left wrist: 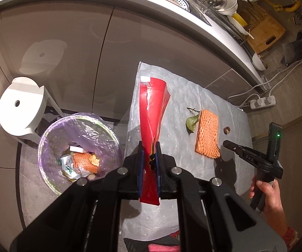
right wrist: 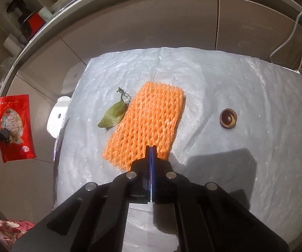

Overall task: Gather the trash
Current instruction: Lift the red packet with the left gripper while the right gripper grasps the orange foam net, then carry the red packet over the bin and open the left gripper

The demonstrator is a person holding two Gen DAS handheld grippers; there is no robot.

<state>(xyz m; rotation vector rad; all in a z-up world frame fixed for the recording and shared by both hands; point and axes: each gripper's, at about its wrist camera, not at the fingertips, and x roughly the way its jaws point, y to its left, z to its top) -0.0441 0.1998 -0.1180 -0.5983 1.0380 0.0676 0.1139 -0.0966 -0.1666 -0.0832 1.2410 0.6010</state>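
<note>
Still on the surface [right wrist: 245, 88] lie three bits of trash: one orange foam net [right wrist: 148, 121], one green leaf [right wrist: 113, 115] touching its left edge, and one brown nutshell [right wrist: 228, 118] well apart to the right. A fourth, one glossy red pouch [left wrist: 153, 113], hangs pinched in the left gripper [left wrist: 150, 157] beside the lined bin [left wrist: 52, 138]. The right gripper [right wrist: 151, 150] has its fingers pressed together, empty, over the net's near edge.
</note>
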